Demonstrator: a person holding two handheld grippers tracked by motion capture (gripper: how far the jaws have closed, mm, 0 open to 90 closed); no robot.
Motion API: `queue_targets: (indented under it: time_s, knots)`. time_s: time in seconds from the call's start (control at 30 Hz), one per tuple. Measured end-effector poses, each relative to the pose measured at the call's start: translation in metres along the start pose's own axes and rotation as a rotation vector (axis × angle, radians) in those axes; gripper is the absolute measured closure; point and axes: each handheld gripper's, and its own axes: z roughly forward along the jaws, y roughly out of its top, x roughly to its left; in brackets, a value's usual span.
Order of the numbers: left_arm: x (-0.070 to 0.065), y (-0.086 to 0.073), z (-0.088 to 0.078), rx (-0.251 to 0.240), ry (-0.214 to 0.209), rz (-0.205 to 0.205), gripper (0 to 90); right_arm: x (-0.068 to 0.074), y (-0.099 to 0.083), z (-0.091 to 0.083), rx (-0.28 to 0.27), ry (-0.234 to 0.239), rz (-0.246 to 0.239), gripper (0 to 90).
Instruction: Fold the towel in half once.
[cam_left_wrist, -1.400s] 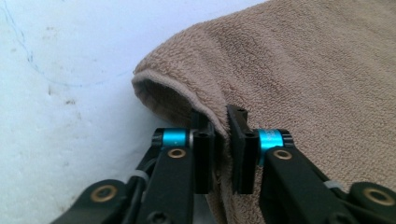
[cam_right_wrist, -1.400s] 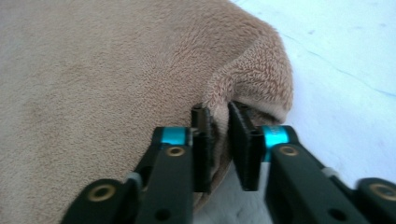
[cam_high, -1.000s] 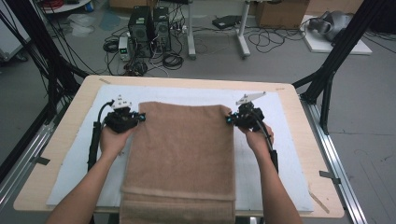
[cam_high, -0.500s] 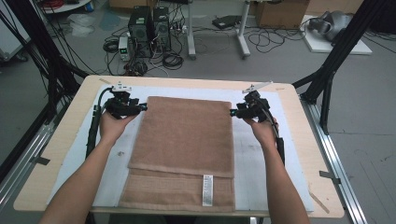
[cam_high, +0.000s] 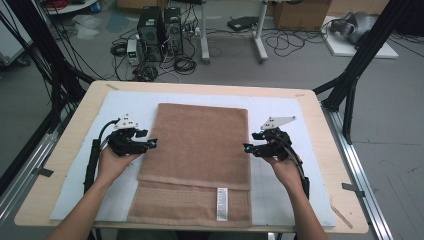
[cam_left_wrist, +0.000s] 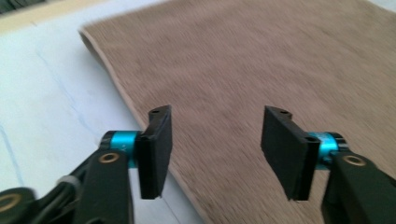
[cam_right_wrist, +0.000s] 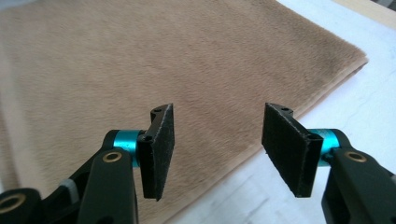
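Wooden table with white mat on top; behind it, computer towers, tangled cables, cardboard boxes on grey floor.

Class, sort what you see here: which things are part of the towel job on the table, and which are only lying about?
In the job:
folded brown terry towel
left tongs, open
right tongs, open
white mat

Lying about:
black computer towers
tangled black cables
brown cardboard box
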Motion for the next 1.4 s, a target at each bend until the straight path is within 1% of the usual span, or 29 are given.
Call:
queue_targets:
  time_s: [0.07, 0.1, 0.13, 0.17, 0.23, 0.3, 0.33, 0.37, 0.4, 0.47, 0.5, 0.57, 0.6, 0.67, 0.77, 0.83, 0.87, 0.9, 0.93, 0.97, 1.0, 1.07, 1.1, 1.23, 1.27, 1.3, 1.33, 1.37, 1.4]
  knots:
    - [-0.004, -0.007, -0.002, 0.006, -0.014, 0.004, 40.1, 0.005, -0.006, 0.001, -0.003, -0.004, -0.008, 42.5]
    - [-0.005, -0.009, -0.001, 0.024, -0.023, 0.008, 39.8, 0.007, -0.01, 0.002, -0.003, -0.003, -0.009, 42.9]
    - [-0.008, -0.012, -0.001, 0.022, -0.027, 0.014, 37.8, 0.009, -0.013, 0.005, -0.005, 0.0, -0.014, 43.4]
    - [-0.01, -0.015, -0.001, 0.018, -0.031, 0.023, 36.7, 0.012, -0.015, 0.007, 0.006, -0.003, -0.016, 43.8]
    - [-0.012, -0.02, 0.0, 0.012, -0.042, 0.029, 37.1, 0.014, -0.02, 0.014, 0.014, 0.009, -0.023, 46.5]
    - [-0.013, -0.023, 0.003, 0.044, -0.052, 0.031, 37.7, 0.017, -0.023, 0.021, 0.038, 0.022, -0.028, 49.2]
    - [-0.013, -0.024, 0.005, 0.05, -0.054, 0.041, 39.1, 0.018, -0.024, 0.024, 0.057, 0.03, -0.033, 50.6]
    - [-0.014, -0.025, 0.005, 0.054, -0.053, 0.048, 43.7, 0.019, -0.024, 0.029, 0.072, 0.038, -0.037, 52.9]
    - [-0.015, -0.026, 0.007, 0.053, -0.046, 0.051, 46.3, 0.019, -0.024, 0.031, 0.084, 0.04, -0.042, 54.1]
    - [-0.015, -0.028, 0.01, 0.076, -0.061, 0.057, 53.9, 0.019, -0.025, 0.035, 0.108, 0.037, -0.052, 58.5]
    - [-0.015, -0.029, 0.012, 0.092, -0.067, 0.066, 57.7, 0.018, -0.025, 0.037, 0.121, 0.037, -0.046, 60.1]
    - [-0.016, -0.031, 0.014, 0.08, -0.057, 0.077, 62.7, 0.016, -0.027, 0.041, 0.142, 0.051, -0.048, 64.1]
    - [-0.016, -0.032, 0.014, 0.078, -0.048, 0.081, 67.2, 0.017, -0.028, 0.043, 0.14, 0.052, -0.048, 65.3]
    - [-0.016, -0.032, 0.014, 0.077, -0.05, 0.075, 72.6, 0.016, -0.03, 0.043, 0.126, 0.055, -0.048, 67.7]
    - [-0.018, -0.031, 0.015, 0.078, -0.04, 0.089, 78.2, 0.016, -0.03, 0.043, 0.126, 0.055, -0.044, 70.4]
    - [-0.018, -0.031, 0.014, 0.077, -0.041, 0.086, 77.1, 0.015, -0.03, 0.043, 0.127, 0.052, -0.045, 70.0]
    - [-0.017, -0.03, 0.013, 0.078, -0.039, 0.081, 74.5, 0.016, -0.03, 0.043, 0.127, 0.05, -0.043, 67.9]
    - [-0.017, -0.03, 0.011, 0.078, -0.039, 0.076, 69.6, 0.016, -0.03, 0.042, 0.123, 0.037, -0.044, 61.6]
    - [-0.017, -0.03, 0.009, 0.07, -0.043, 0.069, 63.5, 0.017, -0.029, 0.04, 0.117, 0.027, -0.048, 58.7]
    - [-0.018, -0.03, 0.007, 0.063, -0.043, 0.066, 58.0, 0.017, -0.029, 0.037, 0.096, 0.037, -0.046, 58.6]
    - [-0.018, -0.03, 0.005, 0.05, -0.053, 0.063, 56.4, 0.018, -0.029, 0.035, 0.084, 0.043, -0.05, 58.0]
    - [-0.021, -0.029, 0.002, 0.04, -0.068, 0.069, 56.6, 0.022, -0.03, 0.032, 0.074, 0.057, -0.064, 57.9]
    - [-0.022, -0.03, 0.0, 0.042, -0.078, 0.078, 56.6, 0.024, -0.03, 0.031, 0.082, 0.067, -0.075, 57.7]
    - [-0.031, -0.035, -0.003, 0.064, -0.108, 0.122, 57.6, 0.033, -0.036, 0.031, 0.1, 0.099, -0.1, 56.6]
    - [-0.032, -0.038, -0.003, 0.079, -0.11, 0.127, 59.5, 0.035, -0.038, 0.032, 0.108, 0.103, -0.112, 57.0]
    - [-0.032, -0.039, -0.003, 0.104, -0.117, 0.127, 60.7, 0.037, -0.04, 0.033, 0.116, 0.097, -0.117, 57.2]
    - [-0.033, -0.04, -0.003, 0.098, -0.119, 0.124, 60.7, 0.037, -0.041, 0.032, 0.105, 0.096, -0.115, 58.6]
    - [-0.035, -0.043, -0.004, 0.084, -0.113, 0.135, 61.7, 0.037, -0.042, 0.032, 0.101, 0.099, -0.11, 60.8]
    - [-0.036, -0.045, -0.004, 0.076, -0.111, 0.139, 64.7, 0.037, -0.043, 0.033, 0.099, 0.092, -0.112, 62.7]
